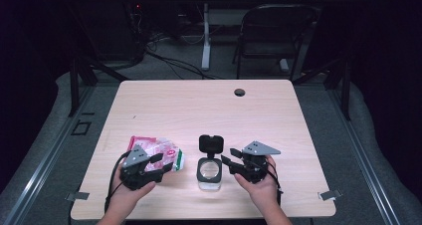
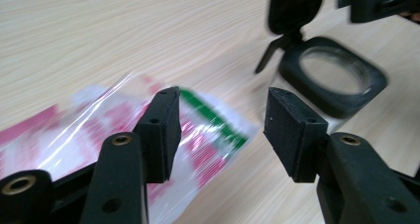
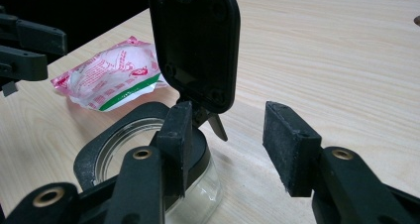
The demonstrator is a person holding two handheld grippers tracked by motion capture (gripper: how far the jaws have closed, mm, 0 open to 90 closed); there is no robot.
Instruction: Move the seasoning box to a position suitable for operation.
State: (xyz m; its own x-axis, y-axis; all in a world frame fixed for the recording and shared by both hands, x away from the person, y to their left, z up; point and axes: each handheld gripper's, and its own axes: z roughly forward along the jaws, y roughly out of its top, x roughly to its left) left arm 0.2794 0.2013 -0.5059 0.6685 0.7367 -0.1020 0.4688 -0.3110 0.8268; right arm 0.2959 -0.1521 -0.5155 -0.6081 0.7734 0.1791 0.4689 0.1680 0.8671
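A clear glass jar (image 1: 209,174) with a black rim stands near the table's front edge, its hinged black lid (image 1: 210,144) flipped up. A pink, white and green plastic packet (image 1: 158,150) lies to its left. My left gripper (image 1: 164,163) hovers at the packet's near right corner, open; in the left gripper view the packet (image 2: 64,135) lies under the left jaw, and the jar (image 2: 341,102) sits beyond. My right gripper (image 1: 228,161) is open just right of the jar. In the right gripper view its left jaw stands beside the jar's rim (image 3: 104,154), below the lid (image 3: 195,40), gripping nothing.
The wooden table (image 1: 209,105) has a small round hole (image 1: 240,92) near its far edge. Beyond it stand a folding chair (image 1: 271,31) and a desk leg with cables on the floor. The left gripper's body (image 3: 25,50) shows at the left of the right gripper view.
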